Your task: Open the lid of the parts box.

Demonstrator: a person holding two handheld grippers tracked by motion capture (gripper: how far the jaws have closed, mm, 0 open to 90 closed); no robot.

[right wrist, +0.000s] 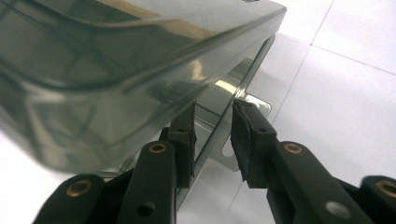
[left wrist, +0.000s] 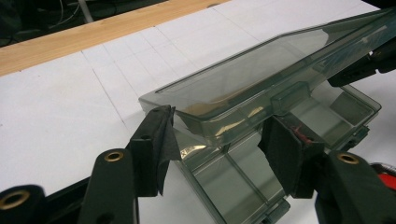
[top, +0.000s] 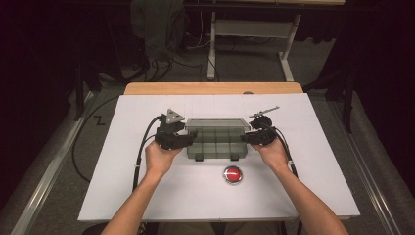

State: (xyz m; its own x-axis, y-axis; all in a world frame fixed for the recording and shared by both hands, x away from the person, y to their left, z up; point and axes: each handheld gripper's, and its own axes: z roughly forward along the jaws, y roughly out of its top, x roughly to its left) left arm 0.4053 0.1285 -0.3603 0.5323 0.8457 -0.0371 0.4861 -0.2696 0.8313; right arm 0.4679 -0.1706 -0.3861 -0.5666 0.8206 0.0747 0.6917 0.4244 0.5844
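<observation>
Both open tools, left [top: 190, 138] and right [top: 246, 137], flank the empty, lid-raised organizer box [top: 216, 142].

table [top: 147, 196]: white top, wooden far edge | compartment box [top: 215, 142]: centre | red button [top: 233, 174]: near, just right of centre

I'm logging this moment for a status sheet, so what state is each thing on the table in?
Smoky clear plastic compartment box: lid partly raised, tilted above the base, compartments look empty.
Two front latches: undone, hanging at the front edge.
Left gripper: open, jaws at the box's end, lid edge between them.
Right gripper: open, jaws astride the box's end wall.
Round red button: untouched, in front of the box.
</observation>
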